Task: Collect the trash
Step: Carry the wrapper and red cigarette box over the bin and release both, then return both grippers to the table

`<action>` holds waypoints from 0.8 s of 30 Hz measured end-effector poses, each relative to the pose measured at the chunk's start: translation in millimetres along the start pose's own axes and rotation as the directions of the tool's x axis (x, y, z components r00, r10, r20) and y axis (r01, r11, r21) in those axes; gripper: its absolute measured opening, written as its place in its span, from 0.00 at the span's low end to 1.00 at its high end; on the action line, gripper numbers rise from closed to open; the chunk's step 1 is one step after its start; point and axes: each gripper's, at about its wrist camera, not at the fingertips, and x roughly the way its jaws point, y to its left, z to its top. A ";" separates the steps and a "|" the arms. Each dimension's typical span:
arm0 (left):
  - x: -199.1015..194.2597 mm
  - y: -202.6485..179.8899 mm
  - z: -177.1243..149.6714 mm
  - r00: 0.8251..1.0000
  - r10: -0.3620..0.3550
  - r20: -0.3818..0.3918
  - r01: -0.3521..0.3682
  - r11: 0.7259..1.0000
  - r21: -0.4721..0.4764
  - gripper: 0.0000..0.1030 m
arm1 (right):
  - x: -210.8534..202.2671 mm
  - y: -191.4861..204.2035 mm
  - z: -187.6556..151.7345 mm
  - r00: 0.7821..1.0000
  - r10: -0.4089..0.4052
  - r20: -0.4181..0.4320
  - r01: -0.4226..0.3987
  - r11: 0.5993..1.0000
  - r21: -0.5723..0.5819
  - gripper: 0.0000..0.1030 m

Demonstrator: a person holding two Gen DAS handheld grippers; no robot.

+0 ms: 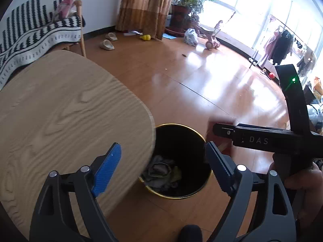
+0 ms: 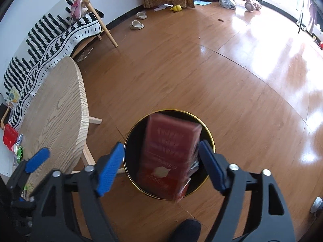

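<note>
— Both grippers are hanging over the black bin with the gold rim, which is standing on the wooden floor just right of the round wooden table. How are the jaws sitting?

— Right gripper is standing wide apart, pads touching nothing. A red box, blurred, is lying between them in the bin's mouth, tilted, free of both pads.

— And the left gripper?

— Also spread wide, holding nothing. Its left finger is showing over the table's edge, its right one over the bin's rim.

— Anything else in the bin?

— Crumpled grey trash is lying at the bottom, seen from the left wrist.

— Anything on the table?

— Small red and green items are sitting at its far left edge.
</note>
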 end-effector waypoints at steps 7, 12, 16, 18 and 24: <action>-30.6 30.3 -3.1 0.998 0.057 0.030 -0.056 0.998 -0.024 0.89 | -3.1 33.2 2.2 1.000 0.028 0.013 -0.027 0.999 -0.028 0.77; -62.9 68.5 -7.0 0.990 0.128 0.050 -0.127 0.991 -0.036 0.90 | -6.4 85.8 5.0 0.995 0.102 0.020 -0.100 0.992 -0.079 0.78; -98.0 115.1 -12.5 0.979 0.192 0.072 -0.185 0.978 -0.100 0.90 | -4.3 146.9 1.4 0.987 0.158 0.012 -0.154 0.975 -0.163 0.79; -120.8 147.3 -19.2 0.967 0.242 0.080 -0.228 0.961 -0.154 0.90 | -1.6 187.2 -5.0 0.981 0.192 -0.002 -0.188 0.958 -0.219 0.80; -182.4 248.0 -48.6 0.922 0.381 0.067 -0.343 0.885 -0.316 0.90 | 9.1 300.1 -36.5 0.959 0.276 -0.069 -0.281 0.885 -0.372 0.80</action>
